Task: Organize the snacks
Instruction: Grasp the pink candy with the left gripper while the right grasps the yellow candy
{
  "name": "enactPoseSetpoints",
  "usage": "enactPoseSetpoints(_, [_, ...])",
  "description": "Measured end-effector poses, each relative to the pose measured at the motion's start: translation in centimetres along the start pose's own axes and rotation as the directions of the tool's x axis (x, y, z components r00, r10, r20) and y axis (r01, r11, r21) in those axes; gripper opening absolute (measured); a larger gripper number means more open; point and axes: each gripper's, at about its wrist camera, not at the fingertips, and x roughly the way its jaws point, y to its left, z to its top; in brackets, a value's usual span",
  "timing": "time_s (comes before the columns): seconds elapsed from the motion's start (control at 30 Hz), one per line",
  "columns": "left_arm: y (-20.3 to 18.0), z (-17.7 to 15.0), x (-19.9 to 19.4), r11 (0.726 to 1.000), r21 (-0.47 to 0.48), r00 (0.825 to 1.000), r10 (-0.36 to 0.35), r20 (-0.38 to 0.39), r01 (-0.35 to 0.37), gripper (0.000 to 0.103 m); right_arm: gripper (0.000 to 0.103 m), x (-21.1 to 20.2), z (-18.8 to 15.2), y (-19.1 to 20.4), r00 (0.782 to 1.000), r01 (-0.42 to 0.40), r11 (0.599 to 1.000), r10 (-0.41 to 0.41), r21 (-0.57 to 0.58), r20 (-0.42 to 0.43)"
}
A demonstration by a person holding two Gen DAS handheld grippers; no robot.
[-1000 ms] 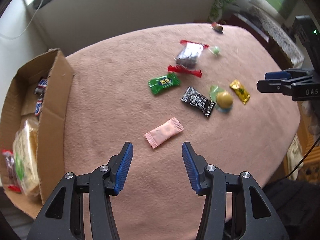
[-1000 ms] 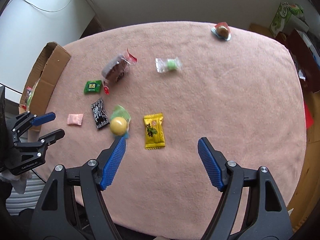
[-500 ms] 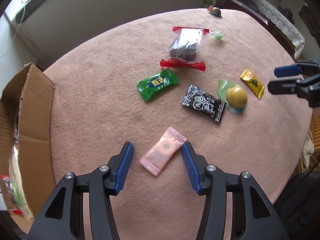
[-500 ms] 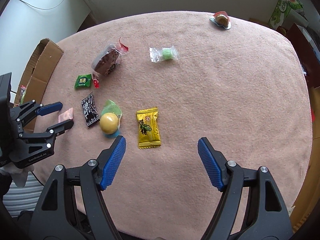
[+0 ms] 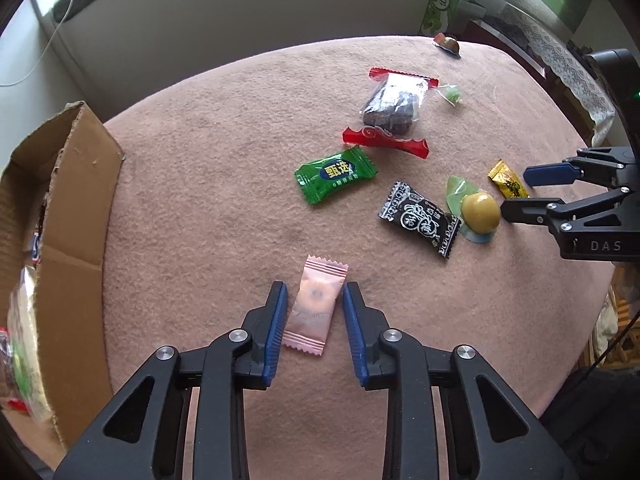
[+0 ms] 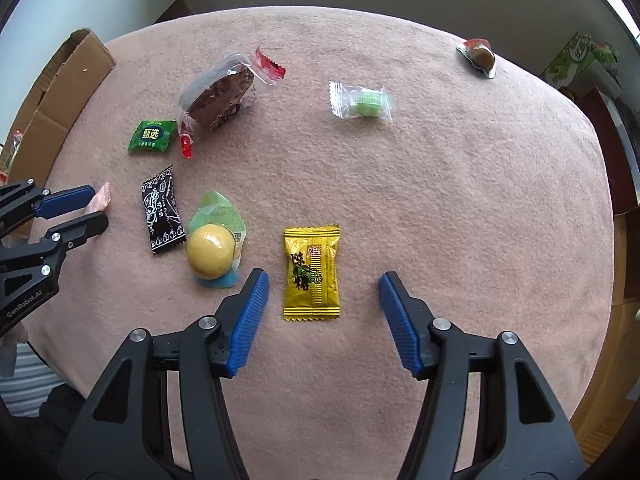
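Note:
A pink candy packet (image 5: 314,306) lies on the pink tablecloth (image 5: 208,184) between the blue fingers of my left gripper (image 5: 315,304), which is open around it with small gaps on both sides. My right gripper (image 6: 324,292) is open wide, with a yellow candy packet (image 6: 312,272) lying between its fingertips. Near it lie a yellow round sweet on a green wrapper (image 6: 214,242), a black packet (image 6: 162,210), a green packet (image 6: 152,136), a clear bag of dark snacks (image 6: 220,94), a clear-wrapped green candy (image 6: 362,101) and a brown sweet (image 6: 480,56).
An open cardboard box (image 5: 68,216) holding snack bags stands at the table's left edge. The round table's edge drops off on the right and near sides. A green carton (image 5: 448,2) and a lace-covered cabinet (image 5: 560,60) stand beyond the far edge.
My left gripper moved forward so the pink packet now lies between its fingers, and its jaws narrowed. My right gripper moved forward and lower over the yellow packet.

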Motion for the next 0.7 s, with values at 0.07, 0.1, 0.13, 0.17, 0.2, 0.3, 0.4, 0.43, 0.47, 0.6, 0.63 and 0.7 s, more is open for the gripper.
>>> enactPoseSetpoints(0.07, [-0.3, -0.1, -0.1, 1.0, 0.001, 1.0, 0.0, -0.005, 0.0, 0.027, 0.048, 0.0, 0.2, 0.2, 1.0, 0.009, 1.0, -0.009, -0.01, 0.004])
enactPoseSetpoints(0.1, [-0.4, -0.2, -0.2, 1.0, -0.003, 1.0, -0.004, -0.006, 0.004, 0.027, 0.043, 0.0, 0.2, 0.3, 1.0, 0.01, 1.0, -0.01, -0.013, 0.006])
enactPoseSetpoints(0.13, [-0.5, -0.3, -0.2, 1.0, -0.006, 1.0, -0.006, -0.005, 0.006, 0.027, 0.041, 0.0, 0.3, 0.4, 1.0, 0.008, 1.0, -0.008, -0.019, 0.008])
enactPoseSetpoints(0.17, [-0.5, -0.4, -0.2, 1.0, -0.003, 1.0, -0.005, 0.0, 0.005, 0.027, 0.036, 0.0, 0.3, 0.5, 1.0, 0.007, 1.0, -0.006, -0.024, 0.009])
enactPoseSetpoints(0.2, [-0.6, -0.5, -0.2, 1.0, 0.006, 1.0, 0.003, 0.006, -0.003, 0.026, 0.029, 0.1, 0.4, 0.8, 1.0, 0.005, 1.0, -0.005, -0.027, 0.01])
enactPoseSetpoints(0.3, [-0.5, -0.7, -0.4, 1.0, -0.011, 1.0, 0.013, 0.012, -0.013, 0.018, 0.028, -0.3, 0.2, 0.6, 1.0, 0.005, 1.0, -0.005, -0.03, 0.013])
enactPoseSetpoints(0.4, [-0.1, -0.5, -0.2, 0.998, -0.061, 1.0, -0.003, 0.018, 0.005, 0.018, 0.028, -0.4, 0.2, 0.3, 1.0, -0.012, 1.0, 0.013, -0.019, 0.016])
enactPoseSetpoints(0.43, [0.0, -0.6, -0.3, 0.997, -0.074, 1.0, -0.006, 0.019, 0.008, 0.018, 0.028, -0.5, 0.3, 0.2, 1.0, -0.021, 1.0, 0.021, -0.013, 0.018])
enactPoseSetpoints(0.47, [0.0, -0.6, -0.4, 0.997, -0.081, 1.0, -0.009, 0.02, 0.011, 0.018, 0.028, -0.4, 0.2, 0.0, 0.999, -0.027, 1.0, 0.027, -0.008, 0.019])
enactPoseSetpoints(0.6, [0.3, -0.8, -0.7, 0.992, -0.123, 1.0, -0.021, 0.023, 0.024, 0.018, 0.027, -1.4, 0.0, -1.1, 0.998, -0.055, 0.998, 0.054, 0.018, 0.037])
enactPoseSetpoints(0.63, [0.4, -0.8, -0.8, 0.99, -0.135, 0.999, -0.026, 0.025, 0.029, 0.018, 0.027, -1.6, 0.0, -1.6, 0.997, -0.064, 0.997, 0.063, 0.032, 0.045])
enactPoseSetpoints(0.7, [0.5, -0.9, -1.1, 0.988, -0.151, 0.999, -0.038, 0.029, 0.041, 0.018, 0.027, -2.0, 0.2, -2.3, 0.995, -0.082, 0.995, 0.079, 0.053, 0.053])
